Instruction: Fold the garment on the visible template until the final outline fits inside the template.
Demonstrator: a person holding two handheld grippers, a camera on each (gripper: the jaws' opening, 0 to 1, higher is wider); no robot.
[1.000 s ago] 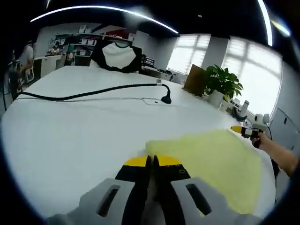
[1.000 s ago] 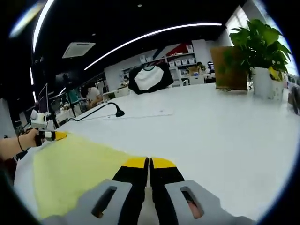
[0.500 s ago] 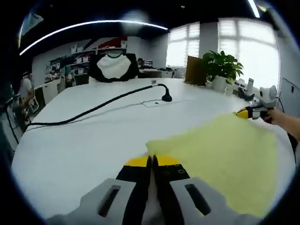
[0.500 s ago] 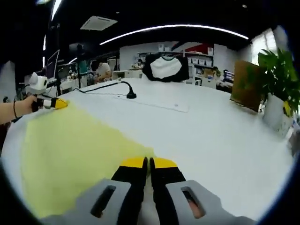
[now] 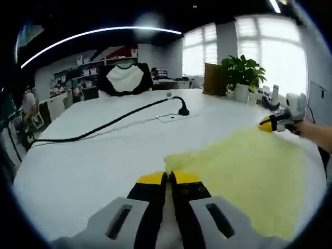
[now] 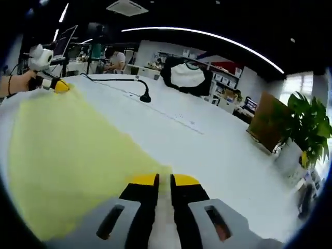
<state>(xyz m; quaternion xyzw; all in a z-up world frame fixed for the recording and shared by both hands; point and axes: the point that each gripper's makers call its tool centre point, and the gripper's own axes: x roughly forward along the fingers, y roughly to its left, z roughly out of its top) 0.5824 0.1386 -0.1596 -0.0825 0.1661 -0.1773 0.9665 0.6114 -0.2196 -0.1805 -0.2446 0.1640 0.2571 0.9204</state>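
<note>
white tabletop (image 5: pixel 78 166) carries the yellow garment (image 5: pixel 249 176), spread nearly flat and stretched between both claws, well short of the black cable (image 5: pixel 111 122). left claw (image 5: pixel 169 179) and right claw (image 6: pixel 165 181) are each pressed together on a garment corner. no fold looks finished yet, and no template outline can be made out.
</note>
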